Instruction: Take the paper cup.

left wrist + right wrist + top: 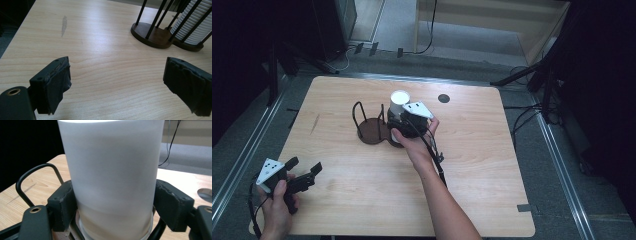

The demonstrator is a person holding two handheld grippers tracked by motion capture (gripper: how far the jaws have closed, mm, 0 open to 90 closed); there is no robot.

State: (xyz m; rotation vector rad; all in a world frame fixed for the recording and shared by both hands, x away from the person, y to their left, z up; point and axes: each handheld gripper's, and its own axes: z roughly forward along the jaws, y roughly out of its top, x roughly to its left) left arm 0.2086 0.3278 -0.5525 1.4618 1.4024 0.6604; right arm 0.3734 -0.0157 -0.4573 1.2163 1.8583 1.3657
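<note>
A white cup (400, 100) stands upright in the right-hand bay of a dark wooden holder (371, 131) with black wire loops, near the table's middle. My right gripper (398, 116) is shut on this cup, one pad pressing each side. In the right gripper view the cup (112, 170) fills the space between the jaws of the right gripper (113, 205), and another cup's rim shows just beneath it. In the left gripper view a stack of ribbed white cups (193, 27) stands in the holder (152, 37). My left gripper (304, 165) hovers open at the table's front left, holding nothing (117, 77).
The holder's left bay (372, 132) has nothing in it. A dark round grommet (443, 98) sits in the wooden table (472, 165) behind the cup. A grey smear (64, 25) marks the table's left side. Cables lie on the floor beyond the far edge.
</note>
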